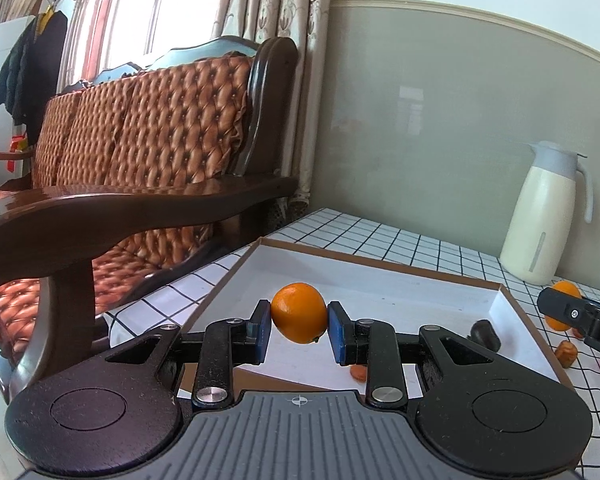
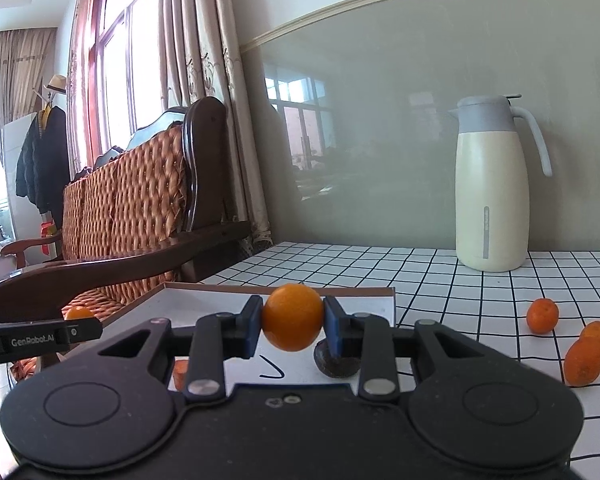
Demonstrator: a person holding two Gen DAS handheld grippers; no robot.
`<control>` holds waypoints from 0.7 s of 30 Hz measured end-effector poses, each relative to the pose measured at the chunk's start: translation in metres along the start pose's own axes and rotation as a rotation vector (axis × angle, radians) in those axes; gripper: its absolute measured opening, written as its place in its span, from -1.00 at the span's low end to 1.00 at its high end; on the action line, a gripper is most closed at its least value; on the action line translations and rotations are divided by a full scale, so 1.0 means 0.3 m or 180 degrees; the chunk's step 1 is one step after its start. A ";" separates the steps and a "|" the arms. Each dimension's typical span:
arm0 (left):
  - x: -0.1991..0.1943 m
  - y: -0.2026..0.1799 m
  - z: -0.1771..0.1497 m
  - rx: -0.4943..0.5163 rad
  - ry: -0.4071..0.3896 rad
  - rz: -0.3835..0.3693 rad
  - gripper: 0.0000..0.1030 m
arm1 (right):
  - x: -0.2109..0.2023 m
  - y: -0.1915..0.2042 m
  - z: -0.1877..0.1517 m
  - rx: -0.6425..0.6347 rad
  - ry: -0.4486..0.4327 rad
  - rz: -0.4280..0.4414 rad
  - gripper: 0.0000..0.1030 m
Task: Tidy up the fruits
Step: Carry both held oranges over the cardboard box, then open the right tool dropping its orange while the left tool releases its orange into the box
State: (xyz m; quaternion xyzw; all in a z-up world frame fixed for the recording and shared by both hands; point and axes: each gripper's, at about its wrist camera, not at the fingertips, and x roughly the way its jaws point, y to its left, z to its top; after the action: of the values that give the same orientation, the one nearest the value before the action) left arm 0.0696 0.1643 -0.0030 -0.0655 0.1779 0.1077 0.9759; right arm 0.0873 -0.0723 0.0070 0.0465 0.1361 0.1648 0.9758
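In the left wrist view my left gripper [image 1: 299, 330] is shut on a small orange [image 1: 299, 312], held above the white tray [image 1: 364, 284] with a brown rim. A dark fruit [image 1: 486, 334] and an orange piece [image 1: 358, 372] lie in the tray. The right gripper's arm [image 1: 580, 316] shows at the right edge. In the right wrist view my right gripper [image 2: 293, 328] is shut on another orange [image 2: 293, 316] over the tray [image 2: 204, 300], with a dark fruit [image 2: 336, 364] just below. The left gripper's arm [image 2: 40, 336] reaches in from the left.
A cream jug [image 2: 492, 196] stands by the wall on the checked tablecloth [image 2: 440, 284]. Three loose oranges [image 2: 542, 315] lie right of the tray, more fruit [image 1: 566, 354] near the right gripper. A wooden sofa [image 1: 140, 152] borders the table's left side.
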 end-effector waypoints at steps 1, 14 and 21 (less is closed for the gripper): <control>0.003 0.001 0.001 -0.0003 0.0003 0.0006 -0.41 | 0.003 0.000 -0.002 0.0010 0.0006 -0.0010 -0.54; 0.075 0.005 0.002 -0.0027 0.0127 0.0102 -0.40 | 0.069 -0.013 -0.018 0.0021 0.0204 -0.0157 -0.54; 0.151 -0.001 0.000 0.0006 0.0273 0.0173 -0.40 | 0.098 -0.007 -0.030 0.0007 0.0305 -0.0223 -0.13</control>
State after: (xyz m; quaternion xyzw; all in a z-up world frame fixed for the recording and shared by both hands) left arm 0.1111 0.1724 -0.0193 -0.0643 0.2214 0.1310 0.9642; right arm 0.1122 -0.0641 -0.0092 0.0348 0.1844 0.1325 0.9733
